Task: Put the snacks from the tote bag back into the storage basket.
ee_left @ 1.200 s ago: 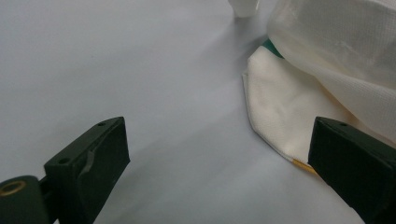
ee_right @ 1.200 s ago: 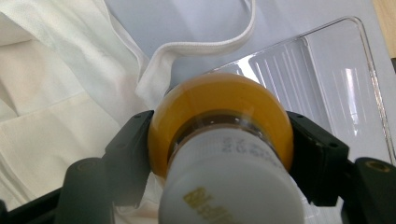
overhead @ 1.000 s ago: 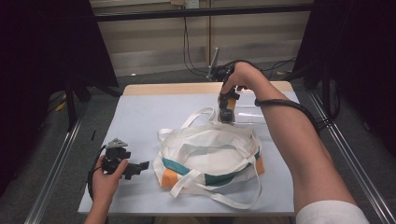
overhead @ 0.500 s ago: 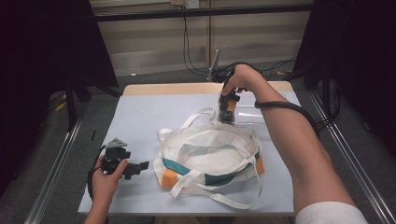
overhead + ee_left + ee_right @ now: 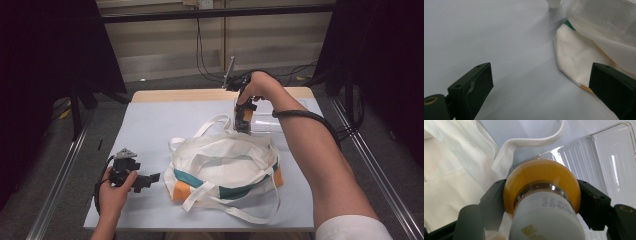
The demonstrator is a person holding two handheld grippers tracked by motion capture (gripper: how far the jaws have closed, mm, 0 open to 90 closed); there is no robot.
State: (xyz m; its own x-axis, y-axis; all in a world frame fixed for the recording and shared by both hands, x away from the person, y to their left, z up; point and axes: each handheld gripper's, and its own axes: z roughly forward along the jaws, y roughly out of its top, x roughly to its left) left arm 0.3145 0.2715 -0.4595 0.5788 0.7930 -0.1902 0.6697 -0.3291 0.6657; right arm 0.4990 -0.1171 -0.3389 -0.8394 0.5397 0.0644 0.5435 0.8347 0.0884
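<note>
A white cloth tote bag (image 5: 225,160) with teal and orange trim lies in the middle of the blue-grey table (image 5: 165,120). My right gripper (image 5: 243,124) points down at the bag's far edge, shut on a bottle (image 5: 241,116) of orange liquid with a white label. In the right gripper view the bottle (image 5: 541,185) sits between both jaws of the right gripper (image 5: 541,203), above a clear plastic tray (image 5: 609,157) and a bag strap (image 5: 534,140). My left gripper (image 5: 149,179) rests open on the table, left of the bag. The bag's corner (image 5: 576,60) lies ahead of the left gripper (image 5: 539,92).
The clear tray (image 5: 270,125) lies at the back right of the table, under the right forearm. Loose bag straps (image 5: 235,212) trail toward the front edge. Black cables (image 5: 210,55) hang behind the table, and metal rails (image 5: 60,180) run along both sides.
The right gripper and its bottle have barely shifted, dipping slightly toward the bag's far edge. The left gripper has stayed in place.
</note>
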